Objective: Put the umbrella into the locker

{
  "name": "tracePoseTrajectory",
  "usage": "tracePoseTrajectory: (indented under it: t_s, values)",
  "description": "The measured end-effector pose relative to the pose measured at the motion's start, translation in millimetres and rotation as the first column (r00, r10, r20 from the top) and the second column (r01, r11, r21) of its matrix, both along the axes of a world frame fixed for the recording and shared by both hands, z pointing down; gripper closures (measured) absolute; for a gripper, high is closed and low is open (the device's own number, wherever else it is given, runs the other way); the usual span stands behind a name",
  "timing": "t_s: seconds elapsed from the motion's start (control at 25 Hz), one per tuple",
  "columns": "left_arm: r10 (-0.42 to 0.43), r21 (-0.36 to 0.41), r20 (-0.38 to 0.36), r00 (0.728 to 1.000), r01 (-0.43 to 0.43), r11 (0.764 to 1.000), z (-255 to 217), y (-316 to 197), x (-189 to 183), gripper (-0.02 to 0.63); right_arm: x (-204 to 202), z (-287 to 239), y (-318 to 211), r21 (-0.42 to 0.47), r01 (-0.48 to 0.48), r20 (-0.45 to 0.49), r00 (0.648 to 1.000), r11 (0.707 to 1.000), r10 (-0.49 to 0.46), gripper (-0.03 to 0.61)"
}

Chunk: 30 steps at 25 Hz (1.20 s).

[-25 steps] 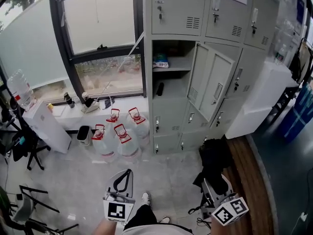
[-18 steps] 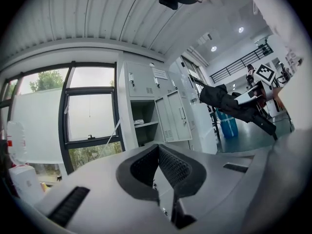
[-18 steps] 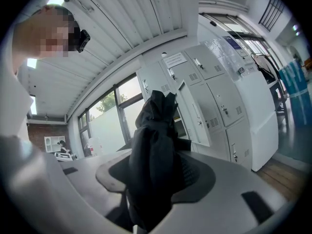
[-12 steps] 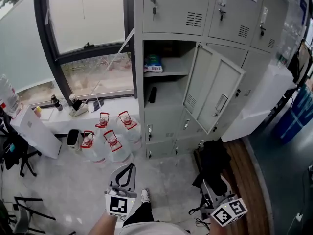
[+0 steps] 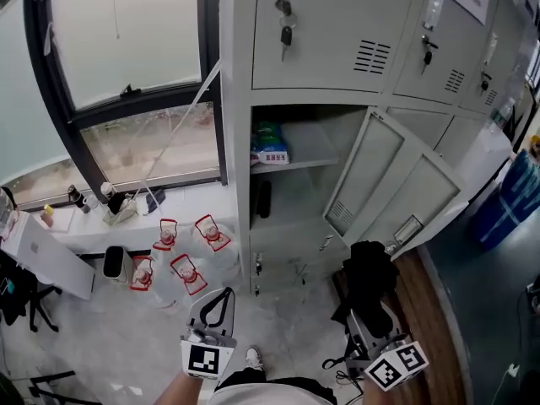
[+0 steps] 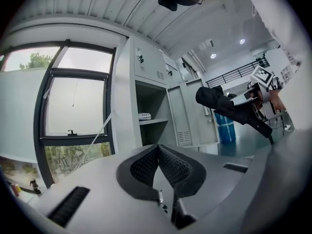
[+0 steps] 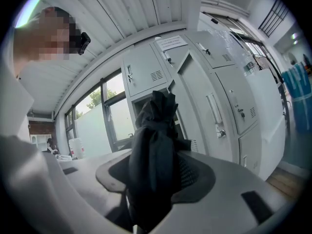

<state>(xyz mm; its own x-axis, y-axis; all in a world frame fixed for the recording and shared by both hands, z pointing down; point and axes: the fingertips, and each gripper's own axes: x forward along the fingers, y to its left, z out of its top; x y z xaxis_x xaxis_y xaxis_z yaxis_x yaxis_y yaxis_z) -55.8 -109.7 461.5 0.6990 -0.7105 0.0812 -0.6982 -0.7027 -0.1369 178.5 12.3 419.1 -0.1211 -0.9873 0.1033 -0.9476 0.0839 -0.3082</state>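
A black folded umbrella [image 5: 369, 270] stands upright in my right gripper [image 5: 369, 312], low at the right of the head view. In the right gripper view the umbrella [image 7: 153, 140] fills the gap between the pads, and the right gripper [image 7: 156, 172] is shut on it. The grey locker [image 5: 240, 184] stands ahead, one compartment open and its door [image 5: 392, 197] swung out to the right. Inside it, a shelf [image 5: 304, 160] carries a blue and white packet [image 5: 268, 146]; a dark object [image 5: 263, 199] lies below. My left gripper [image 5: 221, 295] is shut and holds nothing, its pads [image 6: 170, 167] meeting at the tips.
Several large water bottles [image 5: 181, 260] with red caps stand on the floor left of the locker, beside a small black bin [image 5: 114, 264]. The window sill [image 5: 118, 205] holds small items. A blue barrel [image 5: 515, 197] stands at the far right. Keys [image 5: 285, 32] hang from the upper locker door.
The view has closed in on the locker, which now looks larger and nearer. Both grippers keep their places low in the frame, the umbrella still held.
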Motion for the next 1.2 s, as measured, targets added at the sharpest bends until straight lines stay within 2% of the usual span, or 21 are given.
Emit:
tracePoseTrajectory:
  t_s: [0.36,0.76,1.0,1.2]
  values:
    - [0.022,-0.034,-0.023,0.999,-0.022,0.999,11,-55,29,0.592,4,7,-60,-0.041,0.017,-0.031,0.999,0.999,-0.018,0.359]
    - [-0.059,0.023,-0.001,0.998,0.059,0.998,-12,-75,48,0.592,26,5,-110,0.0,0.123,-0.029,0.992,0.992,-0.123,0.359]
    - [-0.088,0.016,0.005,0.996,0.088,0.996,-8,-74,54,0.592,29,14,-125,-0.022,0.163,-0.032,0.986,0.986,-0.164,0.359]
    - [-0.132,-0.006,0.013,0.991,0.132,0.991,0,-76,37,0.592,27,20,-135,-0.036,0.175,-0.035,0.984,0.984,-0.176,0.359]
